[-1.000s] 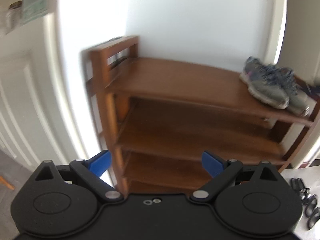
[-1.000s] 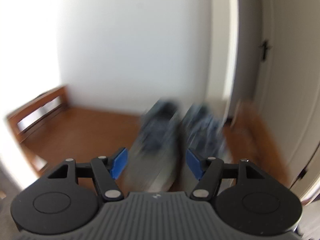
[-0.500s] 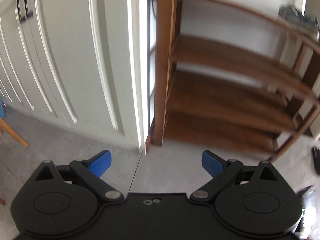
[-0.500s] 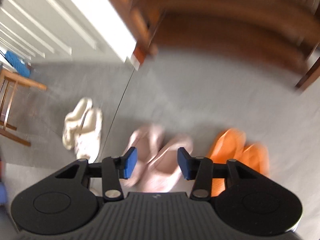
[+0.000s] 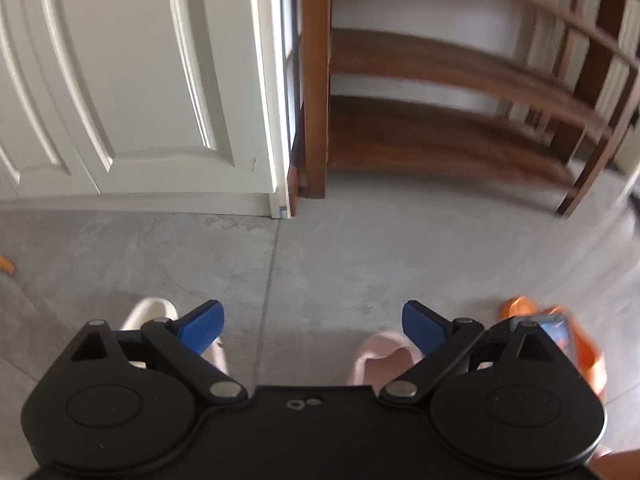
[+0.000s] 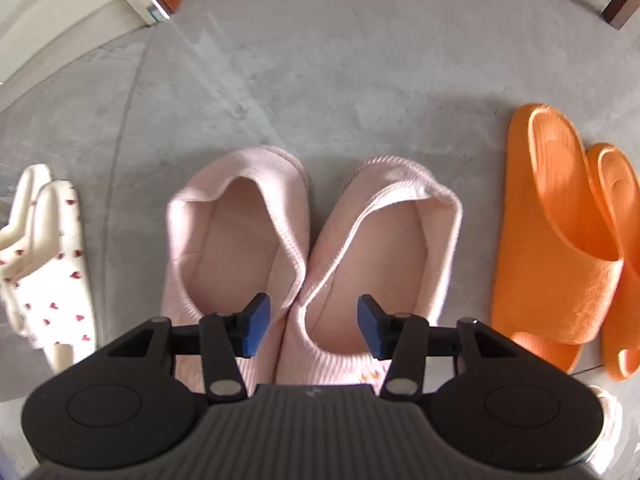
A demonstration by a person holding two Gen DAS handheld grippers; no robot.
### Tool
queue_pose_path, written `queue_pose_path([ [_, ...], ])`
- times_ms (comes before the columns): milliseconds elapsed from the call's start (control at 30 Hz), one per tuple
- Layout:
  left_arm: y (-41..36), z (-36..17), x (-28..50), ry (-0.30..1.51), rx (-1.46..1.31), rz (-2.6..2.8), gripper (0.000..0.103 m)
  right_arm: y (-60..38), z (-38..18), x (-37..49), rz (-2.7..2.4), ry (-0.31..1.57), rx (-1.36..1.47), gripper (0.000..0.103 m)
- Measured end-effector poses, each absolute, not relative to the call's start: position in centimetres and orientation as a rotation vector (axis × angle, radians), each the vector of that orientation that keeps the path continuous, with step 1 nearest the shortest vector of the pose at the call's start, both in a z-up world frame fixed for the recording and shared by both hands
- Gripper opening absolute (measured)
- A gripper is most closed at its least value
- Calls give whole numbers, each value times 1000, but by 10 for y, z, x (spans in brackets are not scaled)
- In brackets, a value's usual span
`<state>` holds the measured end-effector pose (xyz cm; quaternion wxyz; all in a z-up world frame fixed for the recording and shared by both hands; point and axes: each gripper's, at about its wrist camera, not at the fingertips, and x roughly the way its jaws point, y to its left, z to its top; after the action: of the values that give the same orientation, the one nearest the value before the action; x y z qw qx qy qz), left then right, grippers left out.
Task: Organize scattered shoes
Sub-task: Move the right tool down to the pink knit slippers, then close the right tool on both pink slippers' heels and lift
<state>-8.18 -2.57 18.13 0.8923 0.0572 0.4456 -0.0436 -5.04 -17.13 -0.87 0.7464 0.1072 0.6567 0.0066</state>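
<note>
Pink knitted slippers (image 6: 312, 264) now fill the right wrist view, where a second ago that camera faced the top shelf of the wooden shoe rack (image 5: 460, 120) and a pair of grey trainers resting on it; both tools have since swung down from the rack to the grey floor (image 6: 320, 60). This suggests that the trainers are already stowed and that the slippers are the next pair to be collected. The right tool (image 6: 313, 327) hovers low over the pair, its blue pads spread moderately apart and empty, one pad over the left slipper's opening and the other over the right slipper's opening, so that the two touching inner walls lie between them; contact with the fabric cannot be confirmed. The slippers sit side by side, toes pointing away from the tool. To the right of the tool lie a pair of orange slides (image 6: 560, 240); to its left, cream slides with red hearts (image 6: 44, 256). The left tool (image 5: 312, 322) is held higher and angled forward, its pads wide apart and holding nothing; ahead of it stand the rack's lower shelves, apparently bare in this view, and a white panelled door (image 5: 140, 80) to the rack's left. A probable next move is to pinch both inner walls together and lift the pair as one.
</note>
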Motion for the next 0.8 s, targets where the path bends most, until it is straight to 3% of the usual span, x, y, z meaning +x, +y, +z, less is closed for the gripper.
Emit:
queue_pose_path([
  [333, -16, 129, -61, 903, 157, -119, 96, -168, -28, -54, -27, 1403, 279, 51],
  [400, -14, 125, -60, 908, 157, -121, 96, -162, -34, -52, -42, 1394, 250, 45],
  [467, -14, 126, -60, 921, 156, -123, 96, -157, -35, -51, -43, 1390, 224, 26],
  [533, -14, 139, -59, 924, 148, -125, 96, -164, -29, -52, -28, 1391, 290, 15],
  [700, -19, 188, -56, 901, 141, -129, 96, -181, 5, -57, 9, 1360, 345, 14],
  [800, -27, 234, -52, 866, 144, -122, 96, -199, 55, -61, 68, 1302, 384, 12],
])
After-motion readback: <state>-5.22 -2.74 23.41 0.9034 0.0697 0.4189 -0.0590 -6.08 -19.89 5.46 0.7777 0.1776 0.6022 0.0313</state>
